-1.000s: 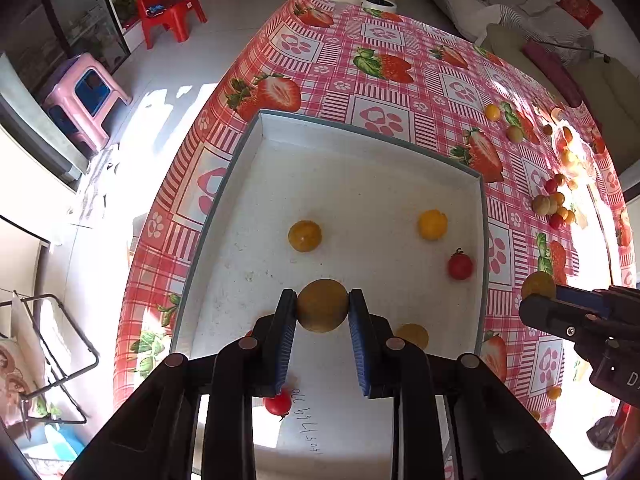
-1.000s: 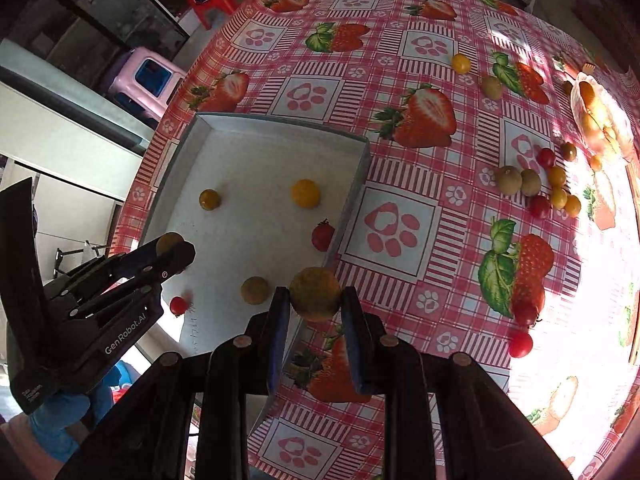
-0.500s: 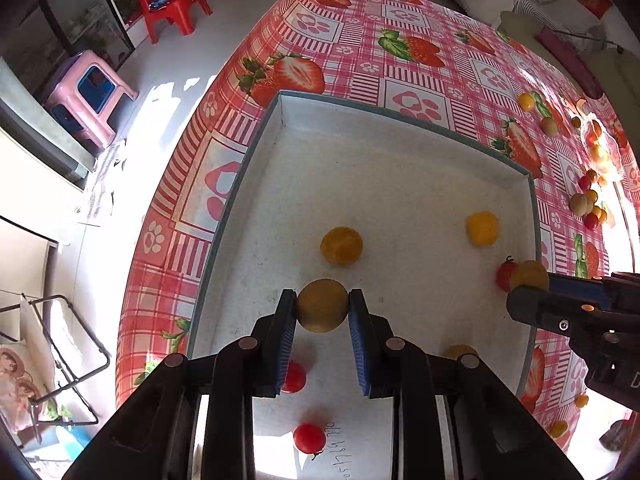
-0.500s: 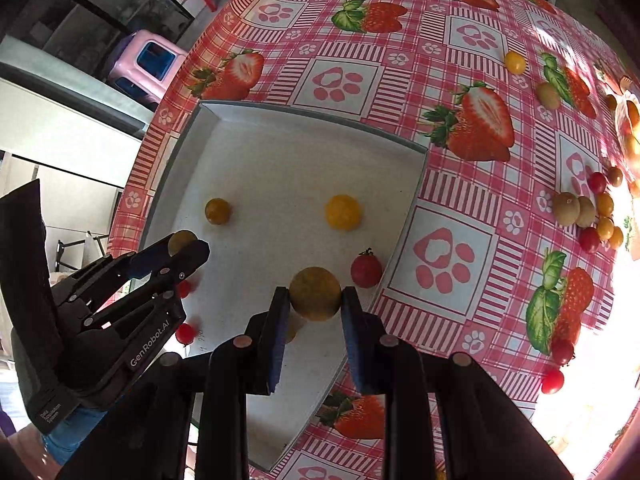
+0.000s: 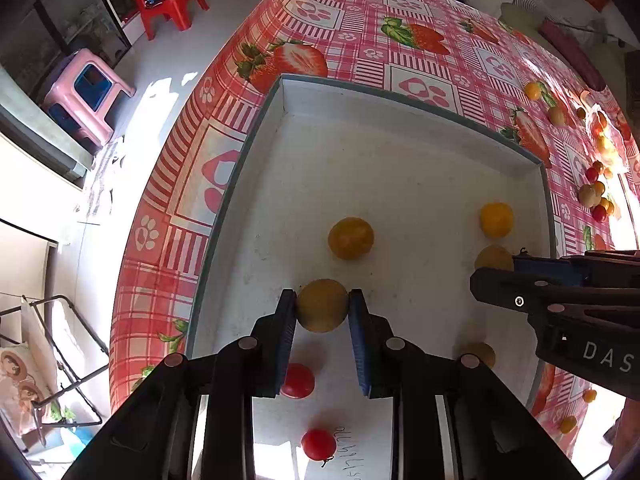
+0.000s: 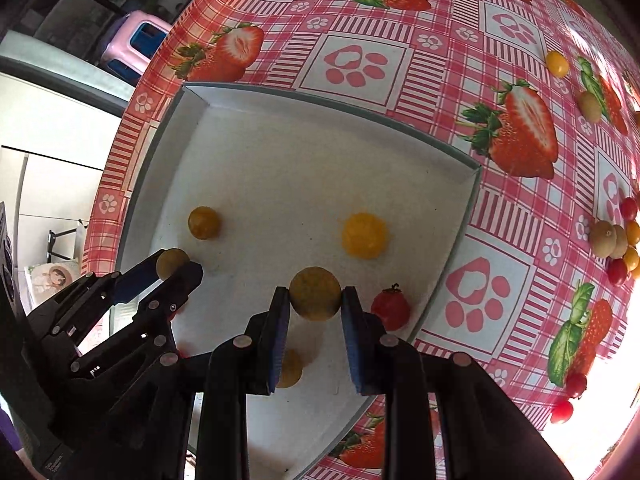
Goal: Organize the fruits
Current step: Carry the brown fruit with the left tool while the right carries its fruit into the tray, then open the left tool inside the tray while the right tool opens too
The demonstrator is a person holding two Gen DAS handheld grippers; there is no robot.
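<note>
My left gripper (image 5: 322, 312) is shut on a dull yellow fruit (image 5: 322, 310) over the near left part of the white tray (image 5: 400, 100). My right gripper (image 6: 315, 295) is shut on another dull yellow fruit (image 6: 315, 293) over the tray's right part (image 6: 320, 98); it shows in the left wrist view (image 5: 494, 270) too. In the tray lie an orange fruit (image 5: 351, 238), a yellow fruit (image 5: 496, 219), two red tomatoes (image 5: 297, 381) (image 5: 318, 444) and a red tomato (image 6: 390, 309) by the right wall. The left gripper (image 6: 176, 266) appears in the right wrist view.
The tray sits near the table's left edge on a red strawberry tablecloth (image 6: 360, 64). Several loose fruits lie on the cloth at the right (image 6: 612, 236) and far right (image 5: 596, 196). Pink stool (image 5: 86, 92) and red chair (image 5: 168, 4) stand on the floor.
Both grippers have moved forward and lower over the tray, each still holding its fruit. The right gripper has come in from above the tray's right wall to inside it.
</note>
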